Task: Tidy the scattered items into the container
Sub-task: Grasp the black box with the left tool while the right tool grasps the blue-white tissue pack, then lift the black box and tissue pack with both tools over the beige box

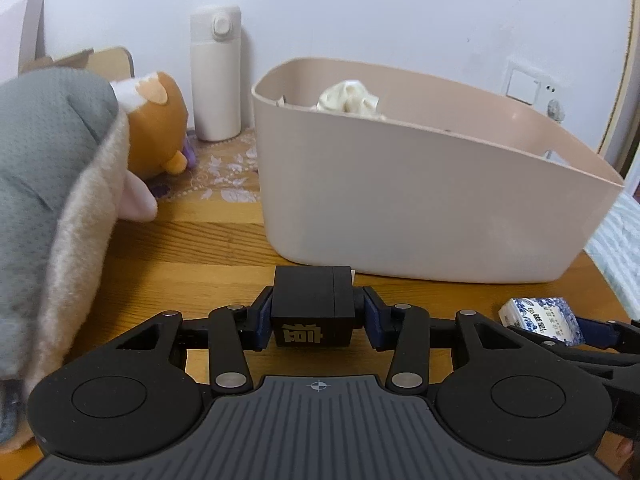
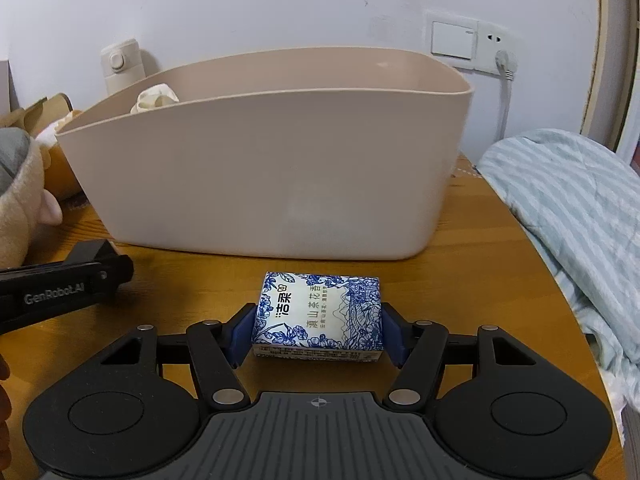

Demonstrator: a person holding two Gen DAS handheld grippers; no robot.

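My left gripper (image 1: 316, 314) is shut on a small black box (image 1: 312, 300) with a gold character on its face, blue pads pressing both its sides. The box sits just in front of the near wall of the beige plastic container (image 1: 400, 208). My right gripper (image 2: 318, 334) is shut on a blue-and-white floral tissue pack (image 2: 320, 312), low over the wooden table (image 2: 460, 280) before the container (image 2: 260, 168). A cream crumpled item (image 1: 348, 96) lies inside at the far end. In the left wrist view the tissue pack (image 1: 540, 314) shows at the right.
A large grey and beige plush toy (image 1: 52, 200) and an orange plush (image 1: 160, 128) lie left of the container. A white flask (image 1: 216, 76) stands by the wall. A striped blue blanket (image 2: 580, 220) hangs past the table's right edge. The other gripper's black body (image 2: 60, 284) reaches in at the left.
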